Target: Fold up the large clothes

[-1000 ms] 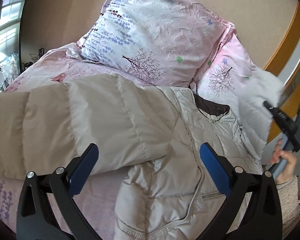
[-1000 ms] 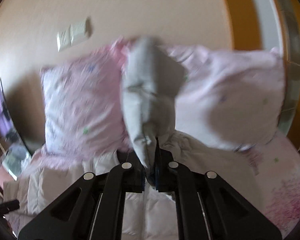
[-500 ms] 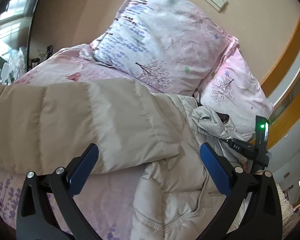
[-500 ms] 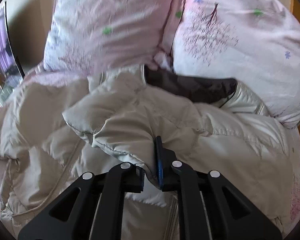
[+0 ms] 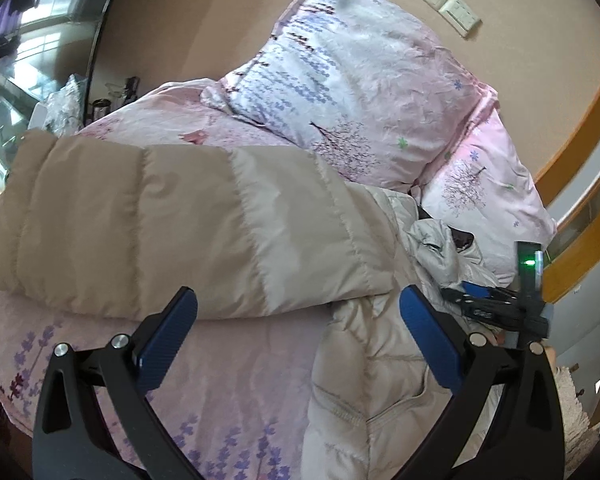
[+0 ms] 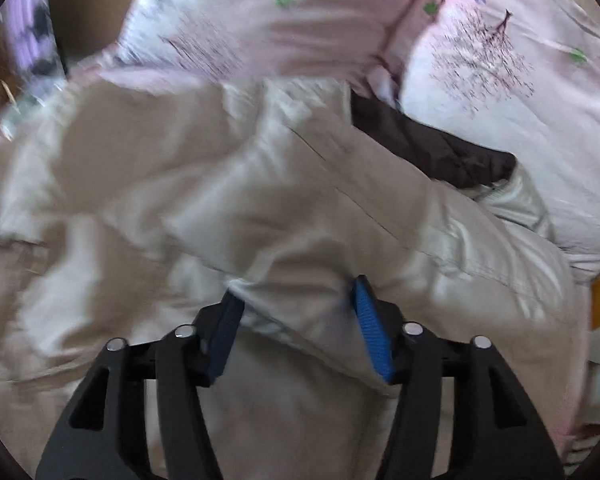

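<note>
A cream quilted down jacket (image 5: pixel 364 360) lies on the pink bed, with its left sleeve (image 5: pixel 172 224) stretched out to the left. My left gripper (image 5: pixel 296 332) is open and empty, hovering above the sleeve's lower edge. In the right wrist view the jacket's right sleeve (image 6: pixel 320 216) lies folded across the body, near the dark brown collar lining (image 6: pixel 432 148). My right gripper (image 6: pixel 296 320) is open with the sleeve's end between its jaws, its fingers apart. It also shows in the left wrist view (image 5: pixel 488 304) at the jacket's right side.
Two pink flowered pillows (image 5: pixel 360 80) (image 5: pixel 488 200) lean against the beige wall at the head of the bed. A flowered pink bedsheet (image 5: pixel 228 392) covers the bed. A cluttered side table (image 5: pixel 60 104) stands at the far left. Wall sockets (image 5: pixel 444 0) sit above the pillows.
My right gripper carried the right sleeve down from the air across the jacket body, then opened and let it go. The left gripper stayed open and drifted slightly.
</note>
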{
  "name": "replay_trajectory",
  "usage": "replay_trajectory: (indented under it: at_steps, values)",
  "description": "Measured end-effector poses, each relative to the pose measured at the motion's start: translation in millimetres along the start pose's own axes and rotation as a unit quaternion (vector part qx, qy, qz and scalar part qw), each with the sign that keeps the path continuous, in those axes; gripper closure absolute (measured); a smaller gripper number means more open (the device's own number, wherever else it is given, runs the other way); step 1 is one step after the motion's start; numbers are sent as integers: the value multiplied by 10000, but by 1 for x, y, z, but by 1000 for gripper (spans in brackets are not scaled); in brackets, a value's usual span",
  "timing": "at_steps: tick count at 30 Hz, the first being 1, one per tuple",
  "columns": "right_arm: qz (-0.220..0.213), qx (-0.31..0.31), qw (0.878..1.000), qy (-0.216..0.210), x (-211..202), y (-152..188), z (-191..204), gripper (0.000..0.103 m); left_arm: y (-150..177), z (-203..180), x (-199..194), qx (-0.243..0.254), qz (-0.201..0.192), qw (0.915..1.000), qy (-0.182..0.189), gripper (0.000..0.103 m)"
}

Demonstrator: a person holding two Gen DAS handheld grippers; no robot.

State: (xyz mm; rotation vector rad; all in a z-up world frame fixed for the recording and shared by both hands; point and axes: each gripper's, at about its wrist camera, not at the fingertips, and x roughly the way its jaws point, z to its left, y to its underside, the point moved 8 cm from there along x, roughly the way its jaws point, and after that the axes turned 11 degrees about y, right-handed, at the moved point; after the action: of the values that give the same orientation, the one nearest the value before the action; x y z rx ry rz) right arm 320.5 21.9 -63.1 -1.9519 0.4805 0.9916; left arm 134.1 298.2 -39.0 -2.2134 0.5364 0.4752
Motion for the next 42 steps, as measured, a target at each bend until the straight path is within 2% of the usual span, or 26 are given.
replay_trajectory:
  at_steps: [2,5,6,9,16,18,20,22,24,25,27,31,35,37,38,42]
  values:
    - [-357,159,9988,-291,-17,-9,4,46,2,7,-5,-85,-43,9999,-57,2]
    - [-591,569,9963,-254,-23,-22,-5,59,3,18,-13,-214,-127,9996,-152,2]
    - [-621,817,9943,-296,-22,-26,-11,65,4,21,-16,-251,-142,9994,-172,2]
    - [-483,1280,9898,-392,-8,-29,-20,71,5,33,-26,-402,-262,9985,-264,2]
    - [102,605,9981,-23,34,-18,15,71,11,75,-46,-1204,-493,9907,-402,3]
    - [219,757,9967,-195,38,-17,13,71,14,89,-52,-1601,-567,9848,-368,6]
    - [289,1100,9917,-592,30,-15,5,70,16,101,-56,-1956,-642,9780,-333,8]
    - [262,1332,9867,-899,15,-11,-2,62,17,113,-63,-2226,-769,9712,-362,11]
    - [197,1472,9825,-1125,-2,-7,-10,40,16,123,-67,-2466,-883,9642,-408,18]
    - [161,1512,9814,-1170,-9,-6,-13,39,16,128,-67,-2597,-923,9604,-419,21]
    - [70,1582,9781,-1348,-23,-3,-20,39,16,138,-66,-2849,-954,9531,-377,35]
    - [-52,1730,9722,-1579,-46,5,-35,38,11,152,-64,-3122,-1098,9427,-433,46]
    - [-188,1777,9715,-1558,-65,13,-52,38,5,162,-65,-3294,-1313,9334,-549,52]
    - [-273,1794,9720,-1495,-73,17,-62,38,2,168,-63,-3353,-1383,9297,-646,63]
    - [-323,1805,9721,-1463,-77,20,-67,38,1,172,-61,-3398,-1379,9275,-723,73]
    - [-454,1834,9735,-1285,-89,30,-82,38,-6,176,-58,-3498,-1416,9238,-652,88]
